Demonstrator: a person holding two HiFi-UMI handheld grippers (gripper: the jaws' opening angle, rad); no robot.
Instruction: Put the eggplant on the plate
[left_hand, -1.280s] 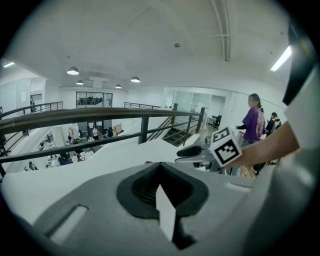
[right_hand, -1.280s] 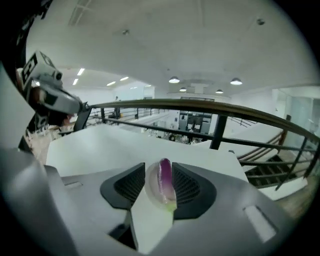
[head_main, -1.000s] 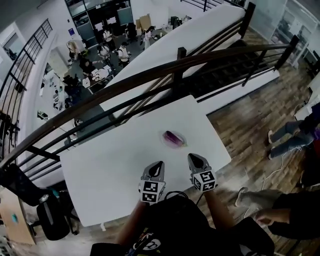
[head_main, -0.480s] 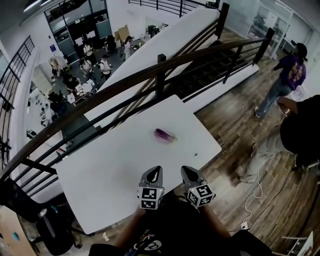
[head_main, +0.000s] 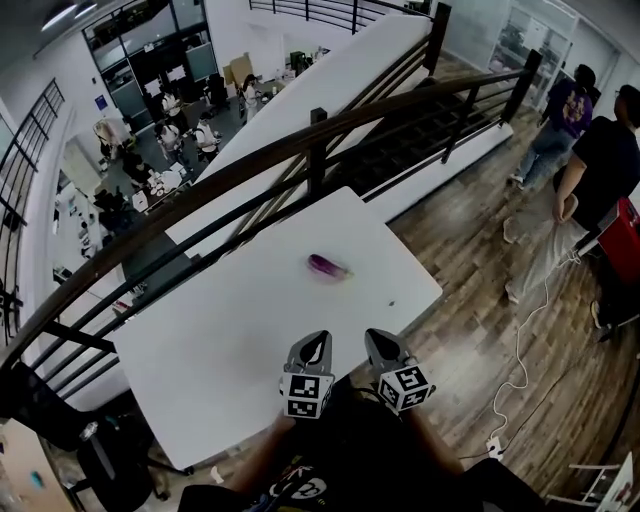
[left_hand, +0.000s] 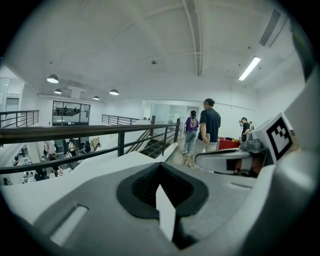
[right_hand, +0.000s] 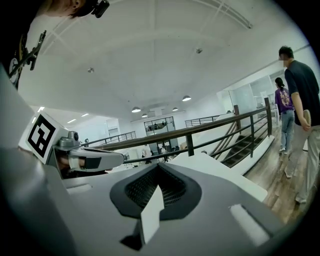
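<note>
A small purple eggplant lies toward the far right of the white table. A faint pale plate seems to lie under it, but white on white hides its rim. My left gripper and right gripper hover side by side over the table's near edge, well short of the eggplant. Both have their jaws together with nothing between them. Both gripper views look out level over the table toward the railing, and neither shows the eggplant.
A dark railing runs behind the table's far edge, with a stairwell and a lower floor beyond it. Two people stand on the wooden floor at the right, where a white cable trails. A small dark speck marks the table.
Both grippers have drawn back from the eggplant to the near table edge and risen a little. The people at the right have shifted.
</note>
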